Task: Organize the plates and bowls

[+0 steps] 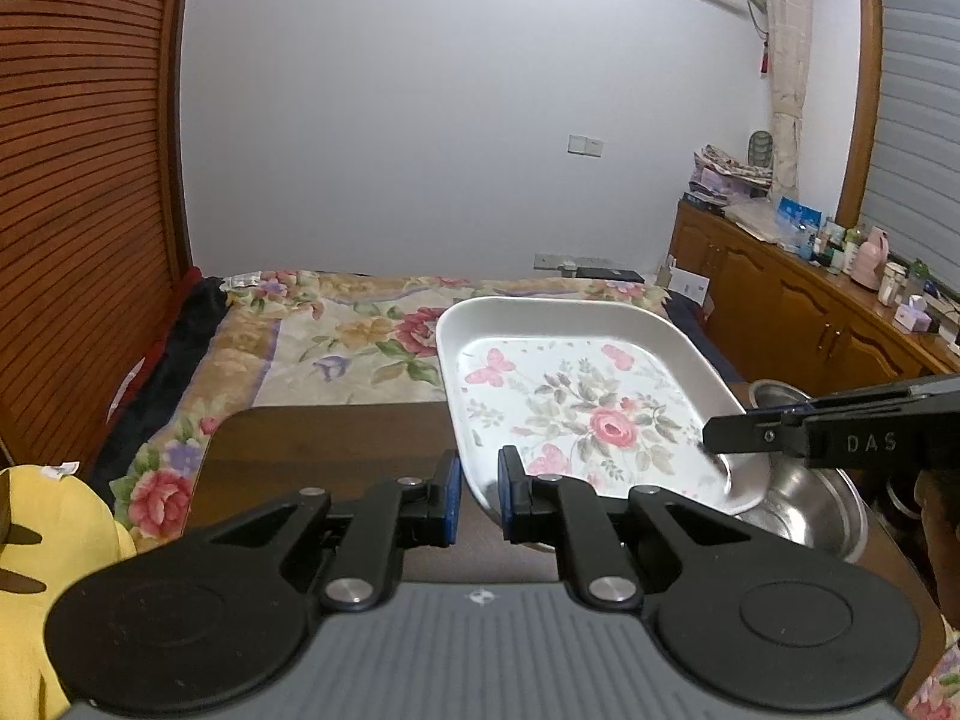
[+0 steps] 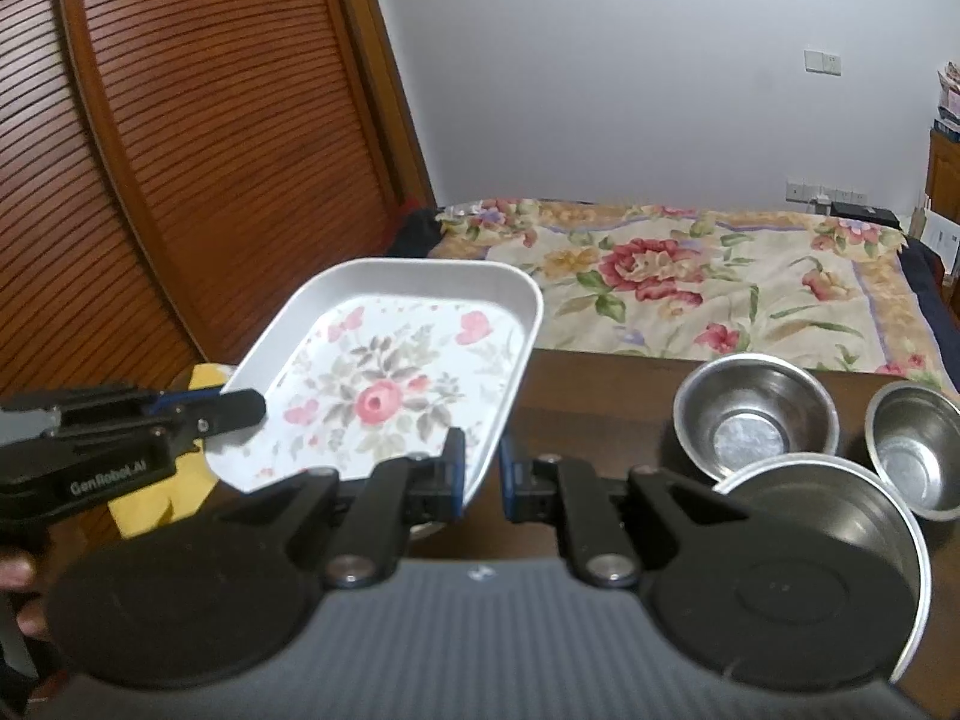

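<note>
Left gripper [image 1: 480, 495]: clenched on floral tray [image 1: 576, 396] rim, near-left corner.
Right gripper [image 2: 480, 474]: clenched on the opposite rim.
Bowls [image 2: 756, 414]: right of tray, on tabletop [image 2: 600, 390].

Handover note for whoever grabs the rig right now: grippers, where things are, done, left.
Left gripper: shut on the floral tray, at its near-left rim.
Right gripper: shut on the same tray, at its right rim.
The tray is held tilted above the dark table.
Three steel bowls sit on the table to the right: two small, one larger, not stacked.
Done: tray picked up.
Left: set the tray down, sort the bowls.
</note>
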A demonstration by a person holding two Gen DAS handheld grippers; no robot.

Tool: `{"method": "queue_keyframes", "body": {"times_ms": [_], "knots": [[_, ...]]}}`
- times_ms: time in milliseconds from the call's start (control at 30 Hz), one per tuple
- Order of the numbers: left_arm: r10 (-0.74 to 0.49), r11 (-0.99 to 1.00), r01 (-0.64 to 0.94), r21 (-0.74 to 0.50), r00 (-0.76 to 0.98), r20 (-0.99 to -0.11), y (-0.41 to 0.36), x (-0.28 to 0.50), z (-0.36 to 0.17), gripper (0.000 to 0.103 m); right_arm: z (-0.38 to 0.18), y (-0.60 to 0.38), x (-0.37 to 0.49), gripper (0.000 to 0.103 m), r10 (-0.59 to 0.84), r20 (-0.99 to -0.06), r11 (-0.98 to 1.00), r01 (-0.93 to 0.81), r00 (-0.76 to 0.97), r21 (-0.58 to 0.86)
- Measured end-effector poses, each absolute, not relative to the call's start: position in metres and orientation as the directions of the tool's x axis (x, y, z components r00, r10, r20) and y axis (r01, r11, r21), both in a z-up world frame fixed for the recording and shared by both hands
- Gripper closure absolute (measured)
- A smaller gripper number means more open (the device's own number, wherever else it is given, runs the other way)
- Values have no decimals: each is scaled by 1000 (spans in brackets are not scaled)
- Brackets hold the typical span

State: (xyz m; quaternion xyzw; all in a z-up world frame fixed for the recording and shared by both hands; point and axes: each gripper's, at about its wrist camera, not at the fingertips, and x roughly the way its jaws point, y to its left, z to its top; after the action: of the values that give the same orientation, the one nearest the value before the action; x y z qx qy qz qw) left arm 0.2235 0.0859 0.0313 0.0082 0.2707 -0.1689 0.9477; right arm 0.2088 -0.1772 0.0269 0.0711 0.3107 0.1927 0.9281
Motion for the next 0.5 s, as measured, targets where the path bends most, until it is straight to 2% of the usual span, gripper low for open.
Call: {"method": "queue_keyframes", "body": {"times_ms": [500], "knots": [[-323, 935, 351, -55, 778, -538, 76, 188, 9, 88, 2, -194, 174, 90, 425, -559, 905, -326, 712, 273]]}}
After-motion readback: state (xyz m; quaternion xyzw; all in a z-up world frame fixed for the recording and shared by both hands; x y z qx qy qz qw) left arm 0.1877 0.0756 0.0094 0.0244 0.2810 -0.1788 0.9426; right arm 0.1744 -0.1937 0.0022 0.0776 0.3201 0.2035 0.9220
